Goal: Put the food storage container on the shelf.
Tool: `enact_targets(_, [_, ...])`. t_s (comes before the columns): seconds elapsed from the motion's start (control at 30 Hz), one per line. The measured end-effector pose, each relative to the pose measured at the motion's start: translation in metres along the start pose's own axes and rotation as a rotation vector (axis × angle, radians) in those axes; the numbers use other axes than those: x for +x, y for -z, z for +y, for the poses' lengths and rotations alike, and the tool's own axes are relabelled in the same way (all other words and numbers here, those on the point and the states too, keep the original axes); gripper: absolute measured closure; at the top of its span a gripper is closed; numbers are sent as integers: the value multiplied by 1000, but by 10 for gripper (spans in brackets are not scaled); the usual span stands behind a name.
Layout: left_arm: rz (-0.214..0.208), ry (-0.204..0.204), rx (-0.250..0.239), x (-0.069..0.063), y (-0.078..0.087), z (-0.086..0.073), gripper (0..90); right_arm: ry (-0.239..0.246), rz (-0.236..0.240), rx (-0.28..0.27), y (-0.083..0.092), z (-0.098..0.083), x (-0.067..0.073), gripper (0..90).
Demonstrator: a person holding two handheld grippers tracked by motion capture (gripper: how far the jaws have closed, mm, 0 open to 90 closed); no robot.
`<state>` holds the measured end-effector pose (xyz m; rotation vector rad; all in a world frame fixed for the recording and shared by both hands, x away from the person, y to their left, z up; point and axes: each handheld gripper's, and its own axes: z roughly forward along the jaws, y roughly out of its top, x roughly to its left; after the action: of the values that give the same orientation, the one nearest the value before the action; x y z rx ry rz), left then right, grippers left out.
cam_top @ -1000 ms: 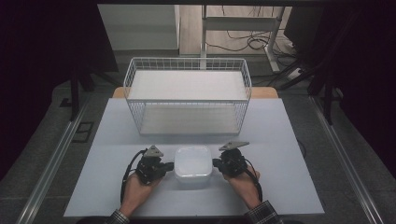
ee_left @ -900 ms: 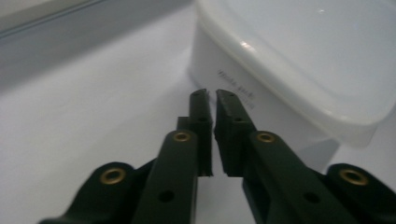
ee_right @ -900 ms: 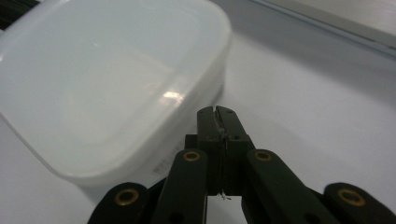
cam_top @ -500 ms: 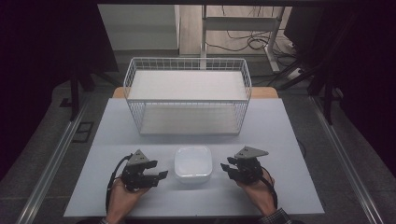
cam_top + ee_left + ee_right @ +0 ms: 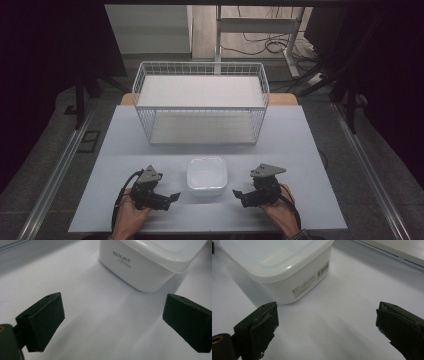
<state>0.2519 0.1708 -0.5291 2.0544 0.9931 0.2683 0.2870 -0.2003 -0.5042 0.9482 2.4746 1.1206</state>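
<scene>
While just opening wide, each hand-held gripper [image 5: 173,196] [image 5: 239,193] flanks, untouching, the box [image 5: 206,173].

One white container [image 5: 206,173], one wire basket [image 5: 201,103]

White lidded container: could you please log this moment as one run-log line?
container: lidded, on table, free | left tool: open, just opened, empty | right tool: open, just opened, empty | basket: behind

A lidded food container [image 5: 206,172] of smooth, semi-gloss white plastic sits on a matt pale tabletop [image 5: 300,150], beside a white-coated wire basket [image 5: 200,102]; matt black jaws show scuffed pads.
</scene>
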Motion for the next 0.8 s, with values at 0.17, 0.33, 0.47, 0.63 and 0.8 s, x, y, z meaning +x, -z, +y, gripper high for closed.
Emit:
enact_targets(0.17, [-3,43,-40,4,2,1,4,-24,13,-13,1,2,-4,41])
enact_targets(0.33, [-65,82,-55,7,2,8,8,-34,32,-37,1,7,-5,37])
enact_targets(0.47, [-61,73,-51,3,0,20,11,-42,38,-57,0,17,-4,35])
enact_targets(0.63, [-122,97,-76,5,0,29,21,-69,30,-76,-3,28,-4,20])
enact_targets(0.8, [-150,76,-79,1,-5,42,63,-126,45,-87,-9,40,-3,15])
